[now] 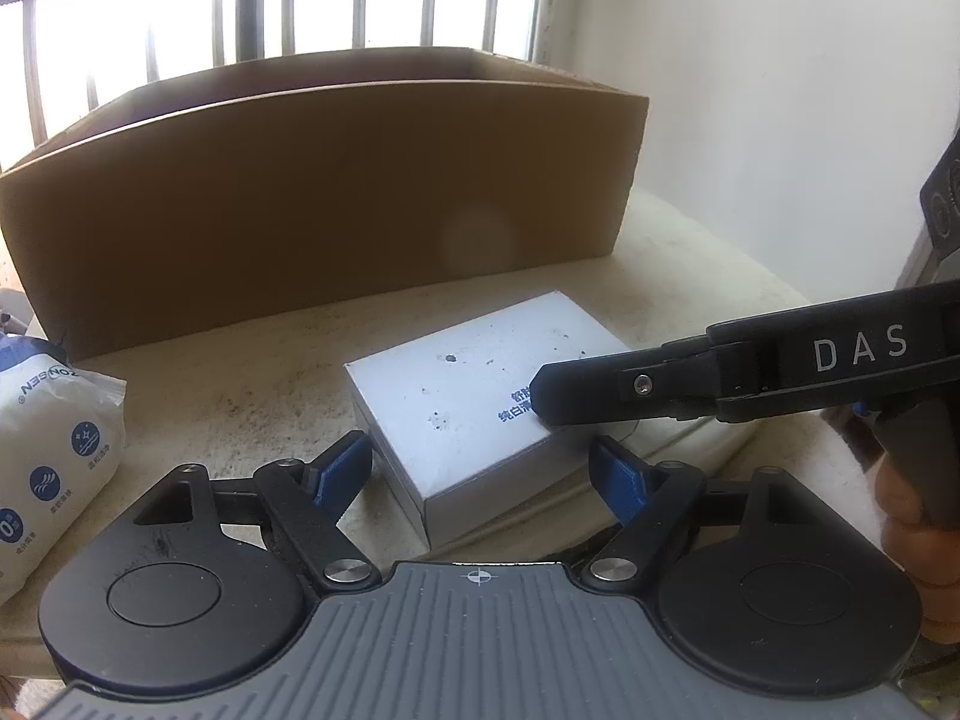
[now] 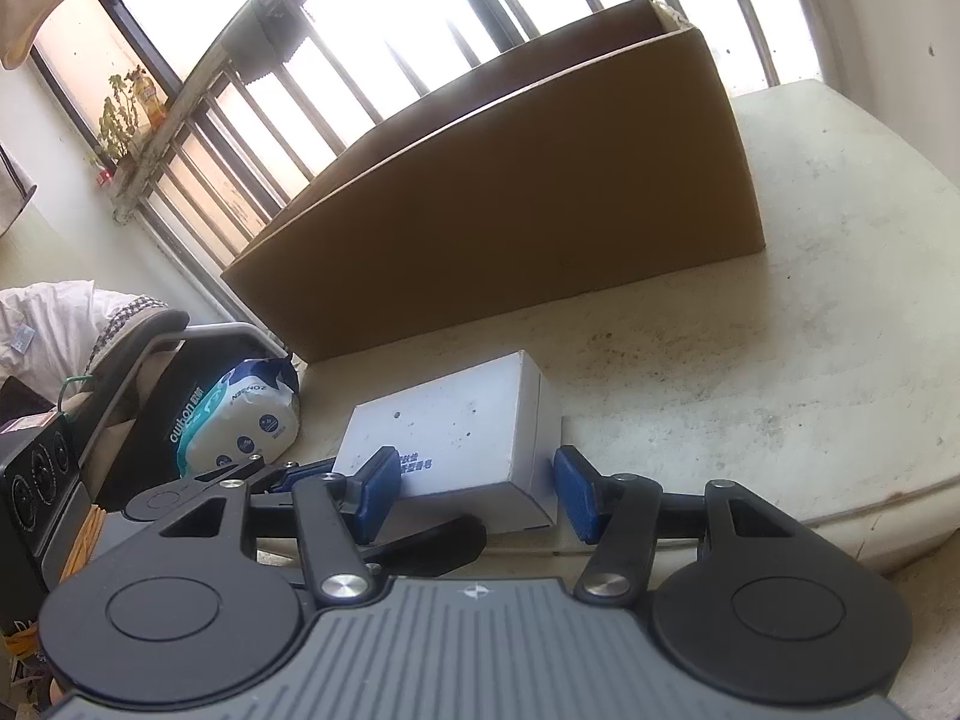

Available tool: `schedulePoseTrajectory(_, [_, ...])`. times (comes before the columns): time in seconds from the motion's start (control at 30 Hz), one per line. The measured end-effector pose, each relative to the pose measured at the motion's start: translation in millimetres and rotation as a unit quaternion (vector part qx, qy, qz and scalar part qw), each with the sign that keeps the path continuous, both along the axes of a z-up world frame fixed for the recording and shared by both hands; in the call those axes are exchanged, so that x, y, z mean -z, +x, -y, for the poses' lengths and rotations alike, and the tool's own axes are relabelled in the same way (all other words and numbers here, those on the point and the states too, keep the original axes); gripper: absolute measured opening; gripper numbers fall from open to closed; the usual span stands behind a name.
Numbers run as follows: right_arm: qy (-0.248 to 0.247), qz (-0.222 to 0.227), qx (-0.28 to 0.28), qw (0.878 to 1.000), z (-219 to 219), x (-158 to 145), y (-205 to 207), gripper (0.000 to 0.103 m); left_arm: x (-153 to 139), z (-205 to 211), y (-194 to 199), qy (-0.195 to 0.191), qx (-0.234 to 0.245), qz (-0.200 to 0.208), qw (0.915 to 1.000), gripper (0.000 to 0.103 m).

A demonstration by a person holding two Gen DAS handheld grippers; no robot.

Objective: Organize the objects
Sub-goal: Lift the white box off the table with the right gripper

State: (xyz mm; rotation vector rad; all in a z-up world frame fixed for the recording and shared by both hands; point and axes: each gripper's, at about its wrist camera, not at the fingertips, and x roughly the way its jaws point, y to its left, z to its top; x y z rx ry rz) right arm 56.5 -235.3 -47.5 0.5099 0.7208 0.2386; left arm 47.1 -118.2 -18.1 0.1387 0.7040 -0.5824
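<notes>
A flat white carton (image 1: 474, 396) with blue print lies on the pale table near its front edge; it also shows in the right wrist view (image 2: 462, 432). My left gripper (image 1: 483, 471) is open, its blue pads either side of the carton's near corner. My right gripper (image 2: 477, 492) is open, its pads astride the carton's near end, apart from its sides. In the left wrist view the right gripper's black finger (image 1: 594, 396) reaches in from the right over the carton's top. A large open cardboard box (image 1: 324, 192) stands behind the carton.
A white and blue tissue pack (image 1: 48, 450) lies at the left, also in the right wrist view (image 2: 240, 420). The table edge (image 2: 900, 498) curves off at the right. A barred window and white wall stand behind the box. A chair and clutter sit off the table's left.
</notes>
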Motion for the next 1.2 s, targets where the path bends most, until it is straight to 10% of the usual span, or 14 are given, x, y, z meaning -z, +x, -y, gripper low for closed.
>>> schedulePoseTrajectory(1.2, [-0.009, 0.014, 0.011, 1.000, 3.8, -17.0, -3.1, 0.061, -18.5, 0.7, -6.0, -0.007, 0.000, 0.013, 0.9999, 0.080])
